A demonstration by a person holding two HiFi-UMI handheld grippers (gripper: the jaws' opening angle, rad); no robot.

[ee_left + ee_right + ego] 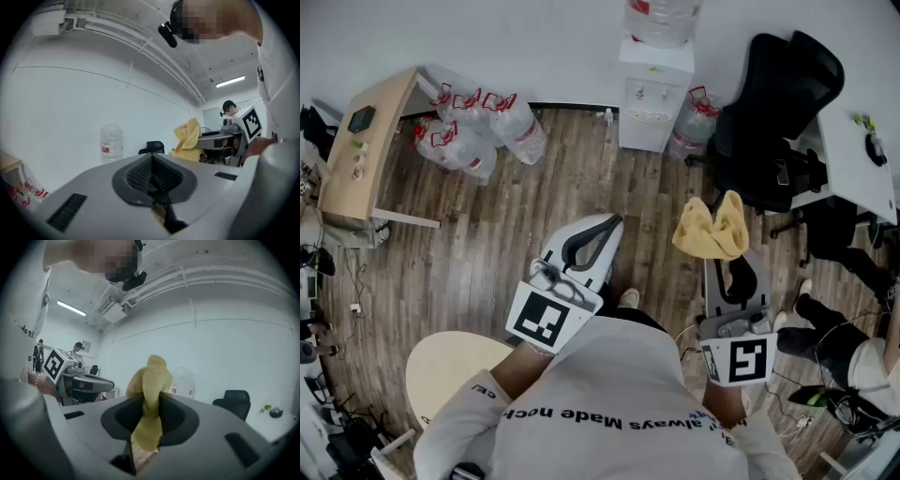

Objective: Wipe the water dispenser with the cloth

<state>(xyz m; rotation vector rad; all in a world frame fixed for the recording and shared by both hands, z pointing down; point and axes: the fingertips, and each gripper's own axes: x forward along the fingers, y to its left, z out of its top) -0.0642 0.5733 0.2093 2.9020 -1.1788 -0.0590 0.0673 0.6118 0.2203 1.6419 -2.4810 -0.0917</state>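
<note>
One yellow cloth (712, 228), soft and crumpled, bunches up out of the right claw (727, 255). The right gripper view shows the jaws pinching its lower end. The left claw (598, 234) is pressed together on nothing, as its own view shows. Only the head view shows the one white water dispenser (654, 94) whole, at the wall, well apart from both claws.
</note>
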